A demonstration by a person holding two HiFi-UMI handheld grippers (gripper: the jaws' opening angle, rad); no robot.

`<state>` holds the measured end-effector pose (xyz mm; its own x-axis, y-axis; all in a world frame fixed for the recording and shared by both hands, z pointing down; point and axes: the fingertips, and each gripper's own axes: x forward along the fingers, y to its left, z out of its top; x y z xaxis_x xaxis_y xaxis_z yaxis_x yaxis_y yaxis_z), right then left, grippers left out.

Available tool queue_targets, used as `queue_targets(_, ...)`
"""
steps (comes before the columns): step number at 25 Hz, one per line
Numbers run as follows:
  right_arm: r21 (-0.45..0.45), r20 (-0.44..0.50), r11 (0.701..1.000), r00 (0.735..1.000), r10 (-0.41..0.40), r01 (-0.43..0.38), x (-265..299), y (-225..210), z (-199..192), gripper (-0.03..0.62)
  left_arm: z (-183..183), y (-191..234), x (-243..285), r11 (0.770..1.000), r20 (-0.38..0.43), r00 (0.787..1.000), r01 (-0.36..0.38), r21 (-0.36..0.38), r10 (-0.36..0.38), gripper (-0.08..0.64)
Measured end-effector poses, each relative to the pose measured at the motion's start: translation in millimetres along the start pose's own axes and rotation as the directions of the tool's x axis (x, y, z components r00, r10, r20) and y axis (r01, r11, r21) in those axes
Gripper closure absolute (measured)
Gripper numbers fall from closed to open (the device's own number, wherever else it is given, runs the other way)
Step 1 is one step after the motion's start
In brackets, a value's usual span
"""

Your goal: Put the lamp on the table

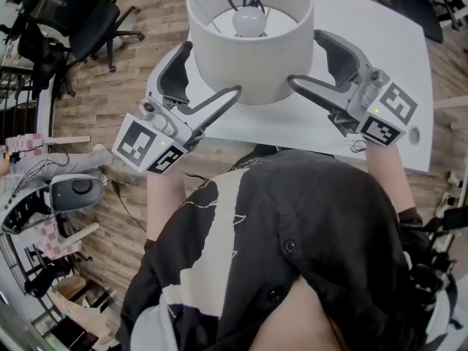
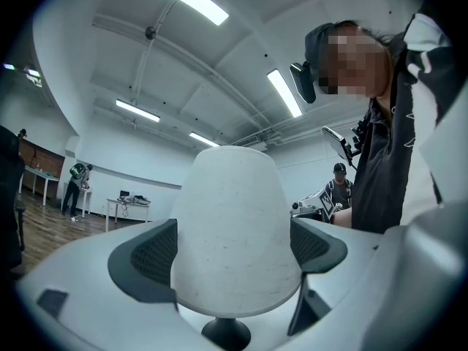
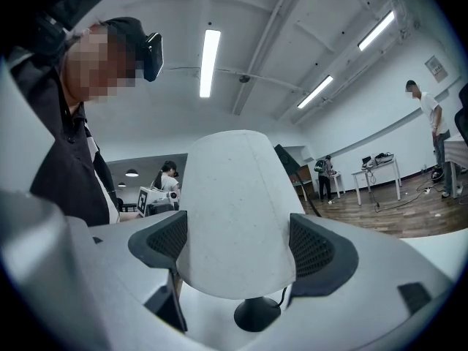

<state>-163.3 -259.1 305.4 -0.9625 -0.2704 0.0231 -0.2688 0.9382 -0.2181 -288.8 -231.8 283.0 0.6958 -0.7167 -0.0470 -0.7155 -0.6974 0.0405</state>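
A lamp with a white drum shade (image 1: 252,57) and a bare bulb (image 1: 248,20) is over the white table (image 1: 380,42). Its black base (image 3: 257,313) appears to rest on the tabletop. My left gripper (image 1: 212,68) is at the shade's left side, open, with the shade's curved wall (image 2: 230,232) bulging into the gap between the jaws. My right gripper (image 1: 304,57) mirrors it at the shade's right side, also open around the shade wall (image 3: 235,232). The pads of both seem to touch the shade.
The table's near edge runs just in front of my body. Black office chairs (image 1: 73,20) stand on the wood floor at the far left. A grey device (image 1: 73,192) lies on the floor at the left. Other people and tables (image 2: 124,203) are far off.
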Motion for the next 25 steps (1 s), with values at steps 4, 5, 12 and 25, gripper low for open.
queue_targets(4, -0.011, -0.01, 1.0, 1.0, -0.001, 0.001, 0.2, 0.3, 0.0, 0.169, 7.1, -5.1, -0.5, 1.0, 0.016, 1.0, 0.005, 0.012, -0.005, 0.081)
queue_targets(5, -0.013, -0.012, 1.0, 1.0, -0.001, 0.001, 0.5, -0.1, -0.1, 0.169, 10.5, -5.8, -1.4, 1.0, 0.025, 1.0, 0.005, 0.016, -0.006, 0.081)
queue_targets(12, -0.015, -0.019, 1.0, 1.0, 0.0, 0.0, 0.8, 0.4, 0.8, 0.169, 47.5, -17.8, -16.4, 0.994, 0.102, 0.995, 0.003, 0.113, -0.014, 0.083)
queue_targets(25, -0.053, -0.058, 0.998, 0.997, 0.041, -0.044, -1.5, 0.0, -0.5, 0.169, 102.2, -45.1, -42.1, 0.973, 0.285, 0.957, -0.109, 0.206, 0.047, 0.446)
